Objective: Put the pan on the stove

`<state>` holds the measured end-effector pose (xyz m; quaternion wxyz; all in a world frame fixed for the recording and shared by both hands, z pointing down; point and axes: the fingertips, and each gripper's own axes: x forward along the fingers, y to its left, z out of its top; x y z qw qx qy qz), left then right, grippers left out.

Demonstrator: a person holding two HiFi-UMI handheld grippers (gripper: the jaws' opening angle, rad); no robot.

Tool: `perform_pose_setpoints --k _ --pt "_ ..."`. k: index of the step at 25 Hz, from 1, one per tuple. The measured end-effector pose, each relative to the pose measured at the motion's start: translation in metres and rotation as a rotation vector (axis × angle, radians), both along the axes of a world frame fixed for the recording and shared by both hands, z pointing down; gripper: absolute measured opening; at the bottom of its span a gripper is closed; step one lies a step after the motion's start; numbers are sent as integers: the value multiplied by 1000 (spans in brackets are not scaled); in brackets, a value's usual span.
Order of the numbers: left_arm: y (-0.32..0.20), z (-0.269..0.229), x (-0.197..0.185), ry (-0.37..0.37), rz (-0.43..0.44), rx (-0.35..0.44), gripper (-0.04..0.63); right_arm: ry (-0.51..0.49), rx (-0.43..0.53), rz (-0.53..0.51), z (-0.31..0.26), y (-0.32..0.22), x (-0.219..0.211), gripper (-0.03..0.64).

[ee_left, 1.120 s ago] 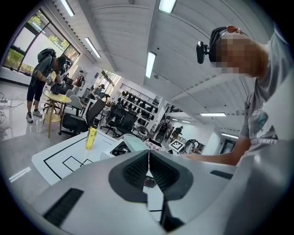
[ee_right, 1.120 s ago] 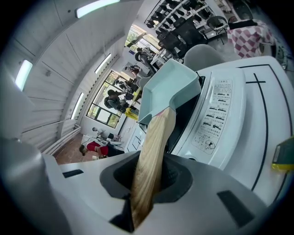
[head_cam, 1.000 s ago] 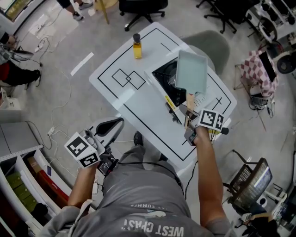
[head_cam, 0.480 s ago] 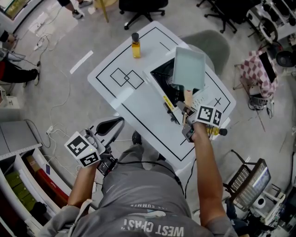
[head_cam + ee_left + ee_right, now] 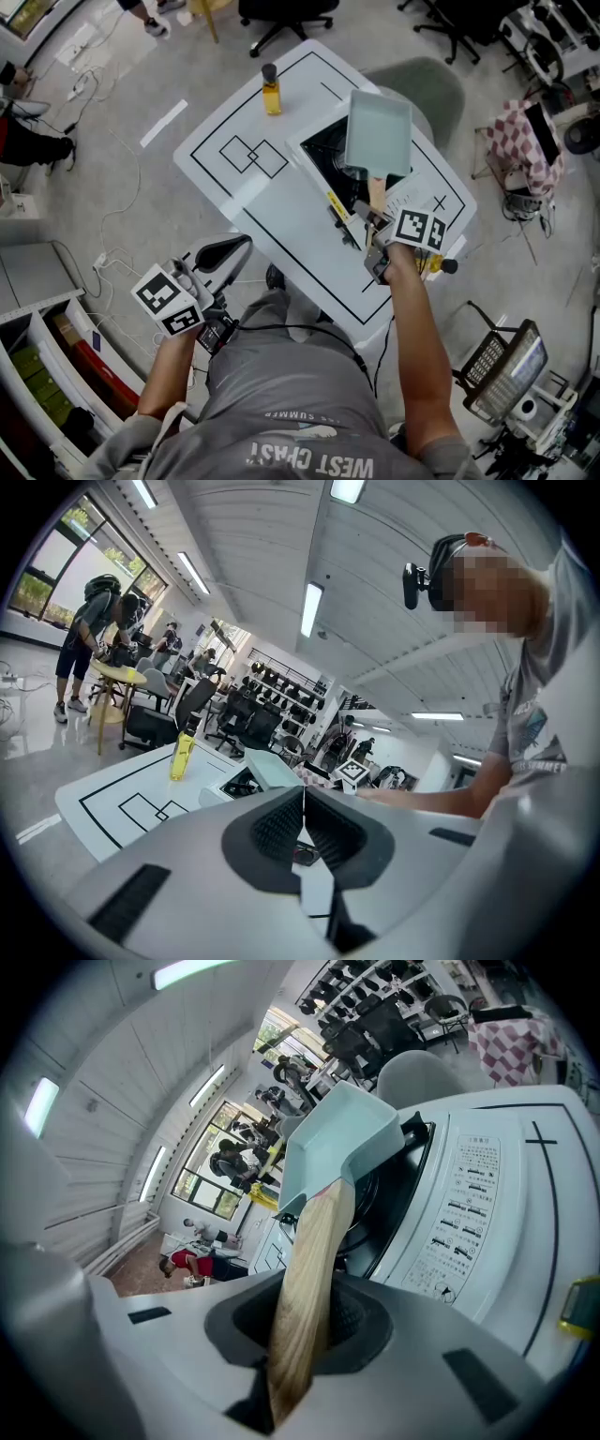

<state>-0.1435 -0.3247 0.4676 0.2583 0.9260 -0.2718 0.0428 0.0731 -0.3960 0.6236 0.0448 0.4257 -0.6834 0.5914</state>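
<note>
A pale teal square pan (image 5: 380, 134) with a wooden handle (image 5: 377, 193) hangs tilted over the black stove (image 5: 328, 161) on the white table (image 5: 281, 211). My right gripper (image 5: 373, 223) is shut on the handle (image 5: 314, 1260), and the right gripper view shows the pan (image 5: 339, 1147) above the stove's dark top (image 5: 392, 1180). The left gripper (image 5: 228, 253) stays off the table at the lower left, near the person's hip. Its jaws (image 5: 302, 817) are shut with nothing between them.
A yellow oil bottle (image 5: 271, 91) stands at the table's far corner, beside black outlined squares (image 5: 254, 157). A grey chair (image 5: 427, 89) sits behind the table. A small yellow item (image 5: 432, 265) lies at the table's right edge. Shelving (image 5: 47, 375) is at the lower left.
The right gripper has carried the pan a little forward and to the left, further over the stove. The left gripper has not moved.
</note>
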Motion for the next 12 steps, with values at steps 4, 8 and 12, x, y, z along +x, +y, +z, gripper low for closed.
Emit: perform_pose_setpoints --k 4,8,12 --pt "-1 0 -1 4 -6 3 -2 -34 -11 -12 -3 8 -10 61" --pt "2 -5 -1 10 -11 10 -2 -55 -15 -26 -10 13 -19 67" --pt "3 -6 -2 12 -17 13 -2 -64 -14 -19 -12 14 -25 72"
